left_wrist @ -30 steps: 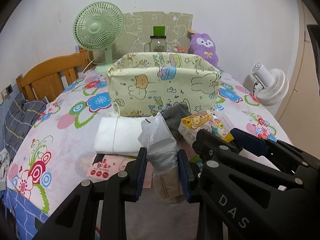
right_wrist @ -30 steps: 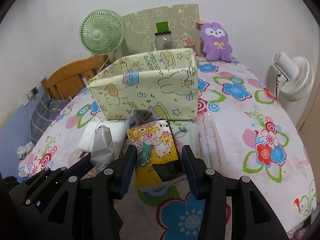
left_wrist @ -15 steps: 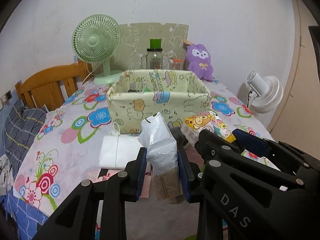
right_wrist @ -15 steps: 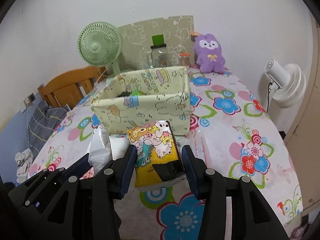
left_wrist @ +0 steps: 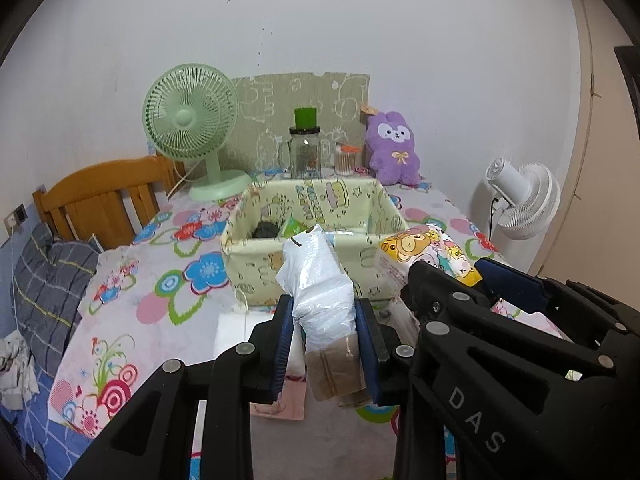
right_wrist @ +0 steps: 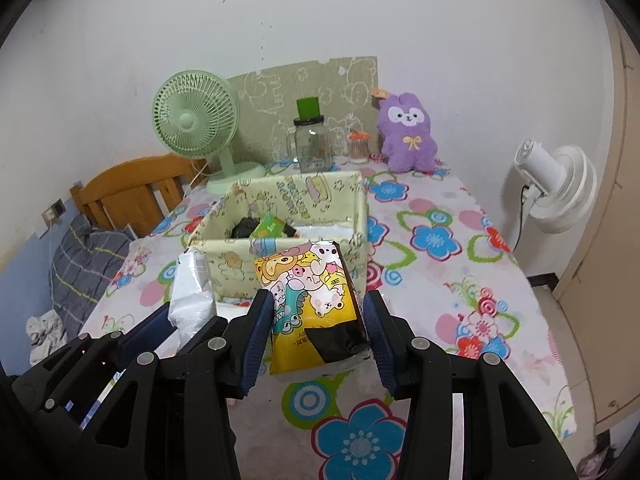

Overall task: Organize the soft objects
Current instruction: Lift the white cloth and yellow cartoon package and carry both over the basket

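Note:
My left gripper [left_wrist: 325, 312] is shut on a clear plastic-wrapped soft pack [left_wrist: 320, 292] with a brown lower end, held above the table in front of the fabric storage box [left_wrist: 256, 268]. My right gripper [right_wrist: 318, 312] is shut on a yellow cartoon-print tissue pack [right_wrist: 312, 300], also raised. The cream cartoon-print box [right_wrist: 232, 260] stands open ahead and holds a dark item [right_wrist: 244, 227] and a green packet [right_wrist: 270, 227]. Each held pack also shows in the other wrist view: the cartoon pack [left_wrist: 424, 248] and the clear pack [right_wrist: 190, 292].
A white folded cloth [left_wrist: 232, 332] lies on the flowered tablecloth [right_wrist: 440, 264] before the box. A green fan [left_wrist: 192, 128], glass jar [left_wrist: 306, 156], purple plush [left_wrist: 394, 148] stand at the back. A white fan [right_wrist: 556, 188] is right, a wooden chair [left_wrist: 100, 196] left.
Both grippers have risen and pulled back with their packs. The box now looks farther and lower, and its inside has come into view.

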A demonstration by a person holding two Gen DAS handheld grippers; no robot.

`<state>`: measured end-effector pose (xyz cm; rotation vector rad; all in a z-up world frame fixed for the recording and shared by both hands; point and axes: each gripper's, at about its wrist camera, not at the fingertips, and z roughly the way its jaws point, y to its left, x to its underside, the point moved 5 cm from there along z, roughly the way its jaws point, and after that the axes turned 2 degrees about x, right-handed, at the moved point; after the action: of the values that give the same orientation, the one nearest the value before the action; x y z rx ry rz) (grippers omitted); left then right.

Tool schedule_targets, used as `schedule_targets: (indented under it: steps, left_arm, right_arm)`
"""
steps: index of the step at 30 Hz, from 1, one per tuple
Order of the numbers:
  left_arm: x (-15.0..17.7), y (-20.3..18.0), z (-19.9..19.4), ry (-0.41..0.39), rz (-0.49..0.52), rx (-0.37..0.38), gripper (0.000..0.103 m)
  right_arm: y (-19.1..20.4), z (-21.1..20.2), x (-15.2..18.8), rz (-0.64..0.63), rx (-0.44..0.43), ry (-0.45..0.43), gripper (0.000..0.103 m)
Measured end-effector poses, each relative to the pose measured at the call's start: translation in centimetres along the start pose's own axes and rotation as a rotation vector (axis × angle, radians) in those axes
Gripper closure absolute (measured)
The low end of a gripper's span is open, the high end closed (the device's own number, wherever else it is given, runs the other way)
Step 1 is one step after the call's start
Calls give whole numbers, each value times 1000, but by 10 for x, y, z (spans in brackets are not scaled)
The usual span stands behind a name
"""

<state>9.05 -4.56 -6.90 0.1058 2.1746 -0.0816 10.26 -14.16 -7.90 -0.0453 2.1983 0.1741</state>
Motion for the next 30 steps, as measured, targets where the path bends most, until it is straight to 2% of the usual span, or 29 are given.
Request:
schedule_targets:
  steps: [16, 30]
  left_arm:
    - [-41, 3, -6, -51, 20, 23, 72]
    - [-66, 9, 11, -71, 18, 39, 72]
  right_arm:
    - [6, -16, -41, -17, 13, -60, 52]
    - [12, 0, -69, -36, 10, -82, 52]
